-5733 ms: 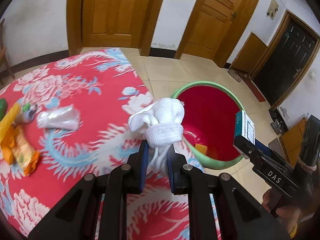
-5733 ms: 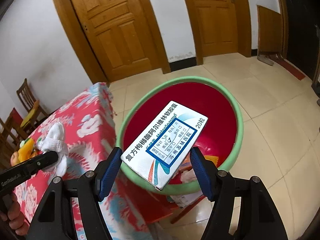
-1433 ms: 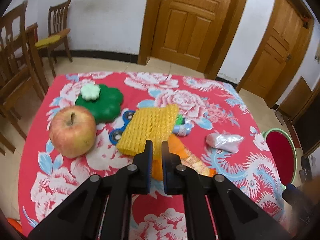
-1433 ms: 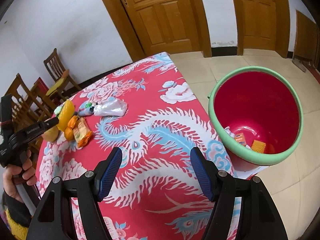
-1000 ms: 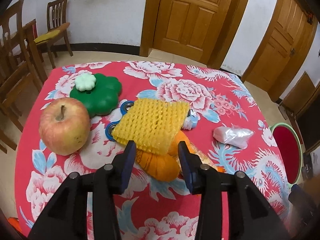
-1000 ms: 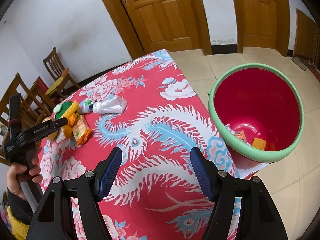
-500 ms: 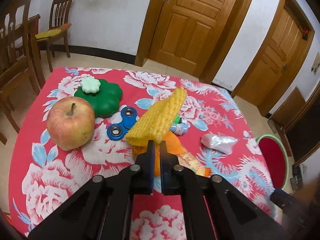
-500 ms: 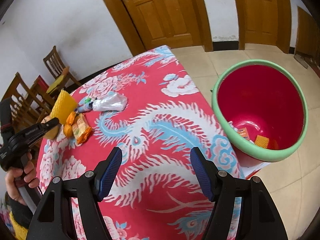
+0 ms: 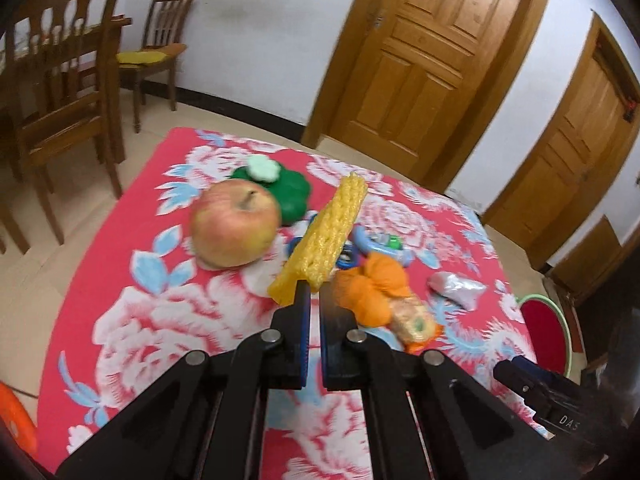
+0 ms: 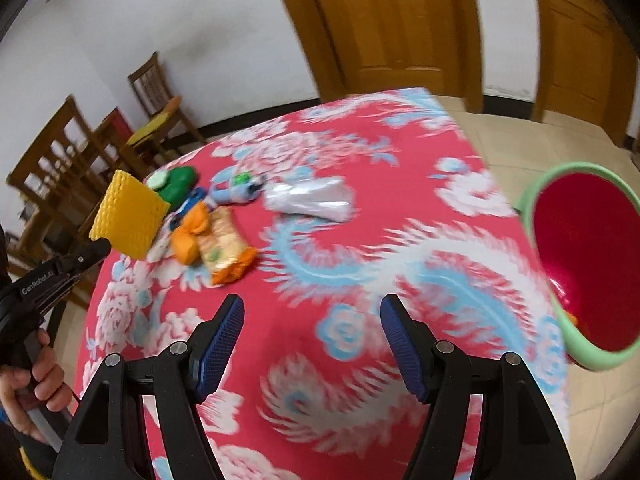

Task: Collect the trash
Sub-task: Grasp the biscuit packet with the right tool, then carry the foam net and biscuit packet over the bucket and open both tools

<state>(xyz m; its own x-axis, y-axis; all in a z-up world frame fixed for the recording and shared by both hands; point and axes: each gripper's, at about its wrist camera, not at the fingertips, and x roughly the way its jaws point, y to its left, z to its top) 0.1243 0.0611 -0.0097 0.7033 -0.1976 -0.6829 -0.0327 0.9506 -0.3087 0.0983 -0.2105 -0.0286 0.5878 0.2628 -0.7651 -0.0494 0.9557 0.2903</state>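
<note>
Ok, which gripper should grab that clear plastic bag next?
Probably the right gripper: it is open and empty, facing the clear plastic bag. The left gripper is shut on the yellow foam net, which should go in the bin.

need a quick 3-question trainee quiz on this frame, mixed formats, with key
1. True or false: the left gripper is shut on the yellow foam net.
2. What stands between the jaws of the right gripper? A) the clear plastic bag B) nothing C) the apple
3. Fill in: the bin with the green rim is ____ inside.

Key: 1 true; 2 B; 3 red
</note>
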